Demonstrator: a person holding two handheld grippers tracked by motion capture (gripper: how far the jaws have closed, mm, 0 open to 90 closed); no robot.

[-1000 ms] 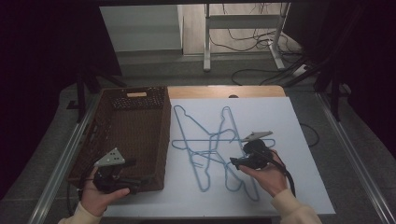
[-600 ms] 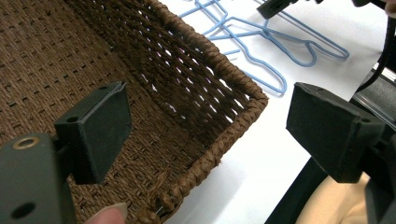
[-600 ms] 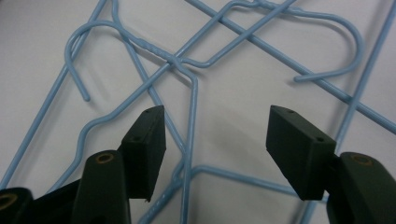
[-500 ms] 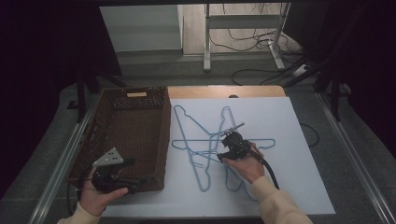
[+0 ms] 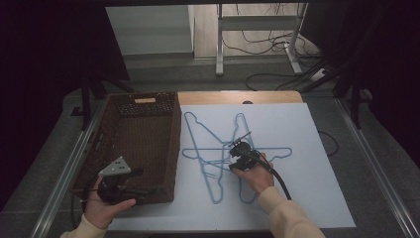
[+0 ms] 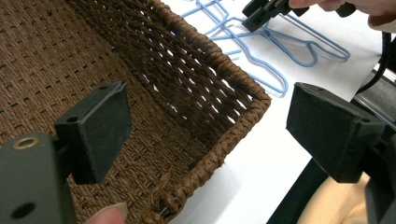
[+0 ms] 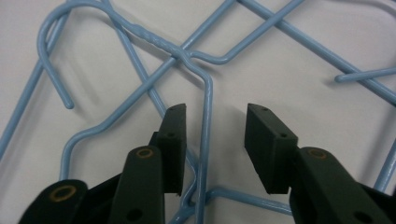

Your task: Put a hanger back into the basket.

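1. Blue wire hangers (image 5: 220,153) lie in a tangled, overlapping heap on the white sheet (image 5: 317,198), just beside the wicker basket (image 5: 163,148) and not in it.
2. Right gripper (image 7: 212,144) is down over the heap. One hanger's wire shoulder runs between its jaws, close to the left pad and clear of the right. The jaws have just been closing, but the pads are not yet pressing on the wire.
3. Step in hand, as judged: securing a single hanger from the pile, presumably for transfer to the basket.
4. Next move calls for completing the closure on that one wire. Other hangers cross it near the neck, so a lift may drag neighbours along; a slow, clean separation is advisable.
5. Left gripper (image 6: 210,135) hangs at the basket's near corner, jaws released and wide apart, straddling the rim (image 6: 243,107) without touching it, grasping nothing.
6. Basket interior, as far as visible, holds no hanger.
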